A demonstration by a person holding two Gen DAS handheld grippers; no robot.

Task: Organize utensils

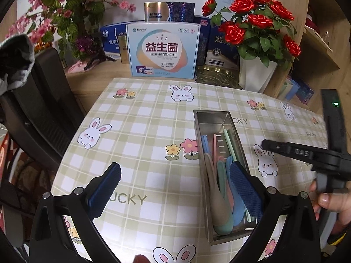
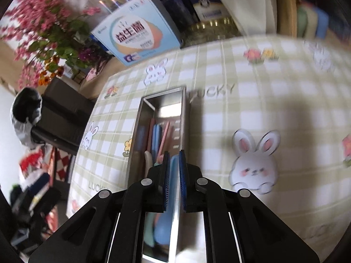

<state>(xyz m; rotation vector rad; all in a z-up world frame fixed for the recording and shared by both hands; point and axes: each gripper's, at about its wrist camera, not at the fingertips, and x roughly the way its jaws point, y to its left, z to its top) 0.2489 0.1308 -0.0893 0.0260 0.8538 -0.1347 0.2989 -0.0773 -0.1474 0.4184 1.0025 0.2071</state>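
A steel utensil tray [image 1: 198, 131] lies on the checked tablecloth and holds several pastel spoons [image 1: 221, 179], blue, pink, green and beige. My left gripper [image 1: 175, 184] is wide open and empty, its right pad over the tray's near end. My right gripper [image 1: 266, 143] shows at the right, held in a hand, its tip just right of the tray. In the right wrist view the right gripper [image 2: 174, 160] hovers over the tray [image 2: 162, 96], jaws almost closed with a thin gap and nothing between them; spoons [image 2: 156, 135] lie below.
A white box with Chinese print [image 1: 163, 50], blue boxes and red roses in a white vase [image 1: 256, 74] stand at the table's back. Pink flowers [image 1: 65, 6] and a black chair [image 1: 43, 100] are at the left. A wooden shelf [image 1: 316, 43] stands at the right.
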